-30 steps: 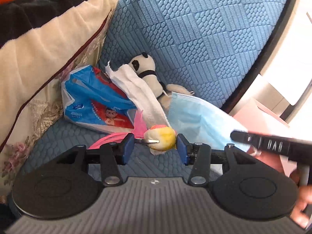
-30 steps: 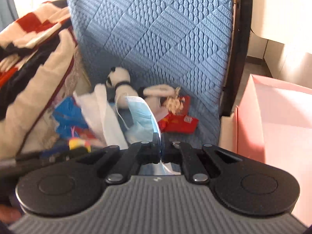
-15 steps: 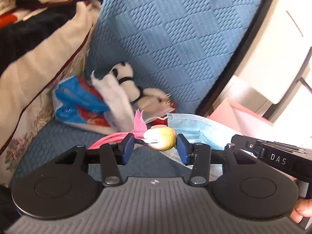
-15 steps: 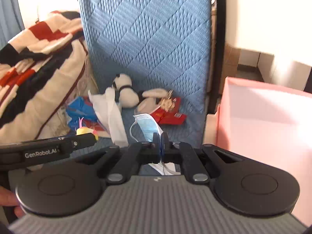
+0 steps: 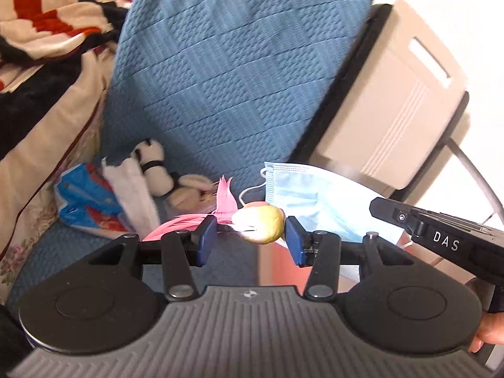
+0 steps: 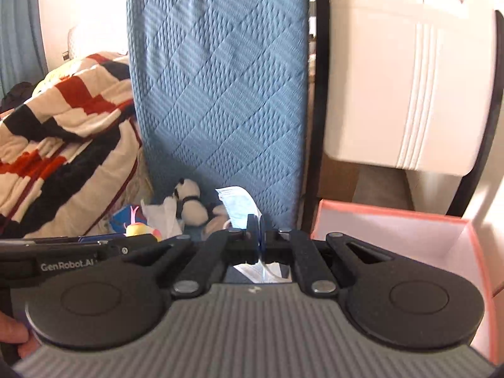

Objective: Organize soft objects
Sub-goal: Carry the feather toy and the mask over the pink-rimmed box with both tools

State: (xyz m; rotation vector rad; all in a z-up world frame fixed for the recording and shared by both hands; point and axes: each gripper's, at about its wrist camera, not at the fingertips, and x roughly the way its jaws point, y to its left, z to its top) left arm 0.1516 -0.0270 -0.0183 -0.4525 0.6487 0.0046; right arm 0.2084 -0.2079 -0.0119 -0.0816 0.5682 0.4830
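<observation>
The panda toy (image 5: 154,170) was partly hidden behind the white tissue (image 5: 132,189) and blurred. The blue packet (image 5: 85,201) showed print too smeared to read. The pink box (image 6: 409,239) ran off the frame's right edge (its floor unseen).

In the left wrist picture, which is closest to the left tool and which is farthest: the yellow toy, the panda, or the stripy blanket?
1. Yellow toy: right between the left tool's pads.
2. Panda: farther back on the seat, to the left, against the blue chair back.
3. Stripy blanket: farthest, top left corner.
</observation>
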